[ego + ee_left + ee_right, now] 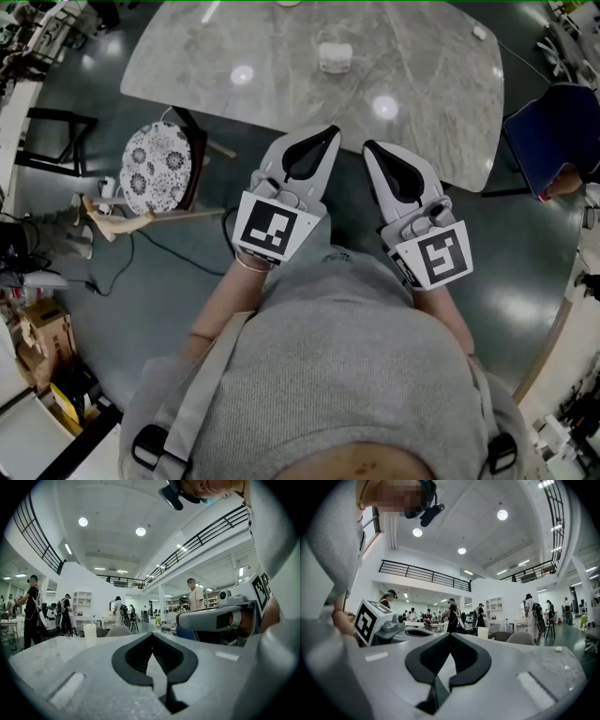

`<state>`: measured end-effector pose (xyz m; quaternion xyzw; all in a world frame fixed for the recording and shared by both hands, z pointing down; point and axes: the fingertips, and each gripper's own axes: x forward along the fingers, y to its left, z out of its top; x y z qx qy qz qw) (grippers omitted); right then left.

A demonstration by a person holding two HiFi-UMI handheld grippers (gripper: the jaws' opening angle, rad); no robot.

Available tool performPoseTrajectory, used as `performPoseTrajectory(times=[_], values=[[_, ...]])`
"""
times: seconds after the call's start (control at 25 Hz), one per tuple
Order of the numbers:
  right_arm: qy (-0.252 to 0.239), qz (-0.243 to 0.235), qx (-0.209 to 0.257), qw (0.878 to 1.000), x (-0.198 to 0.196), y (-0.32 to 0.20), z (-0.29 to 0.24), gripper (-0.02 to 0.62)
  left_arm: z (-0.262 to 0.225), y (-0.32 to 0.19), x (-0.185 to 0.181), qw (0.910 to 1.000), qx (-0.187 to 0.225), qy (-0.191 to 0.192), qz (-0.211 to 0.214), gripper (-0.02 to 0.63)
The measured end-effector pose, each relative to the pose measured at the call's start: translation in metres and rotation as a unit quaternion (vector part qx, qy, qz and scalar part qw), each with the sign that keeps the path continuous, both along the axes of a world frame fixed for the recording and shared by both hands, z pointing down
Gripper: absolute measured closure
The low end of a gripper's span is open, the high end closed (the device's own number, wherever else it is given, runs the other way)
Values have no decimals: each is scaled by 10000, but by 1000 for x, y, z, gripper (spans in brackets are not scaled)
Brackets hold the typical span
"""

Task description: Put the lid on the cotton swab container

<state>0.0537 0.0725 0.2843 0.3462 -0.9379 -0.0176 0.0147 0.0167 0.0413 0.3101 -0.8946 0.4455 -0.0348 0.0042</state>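
Cotton swab container (335, 56): small, white, standing upright; whether it is capped cannot be told | Location: far middle of the grey marbled tabletop (206, 66) | Small white round piece (479, 33), possibly the lid, lies well apart near the far right edge

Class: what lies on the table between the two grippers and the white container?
Nothing; the head view shows only bare marble table, with lamp reflections, between the shut left gripper, the right gripper and the white container.

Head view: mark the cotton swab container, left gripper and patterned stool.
cotton swab container (335, 56), head view, its top
left gripper (332, 132), head view, between its fingertips
patterned stool (155, 169), head view, seat middle
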Motion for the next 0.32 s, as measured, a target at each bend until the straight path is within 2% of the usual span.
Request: performPoseTrajectory(times=[0.12, 0.32], values=[[3, -2, 5, 10000, 0, -1, 0, 594, 0, -1, 0, 9999, -20, 98, -29, 609], [12, -10, 9, 10000, 3, -4, 1, 594, 3, -4, 2, 10000, -42, -42, 6, 609]])
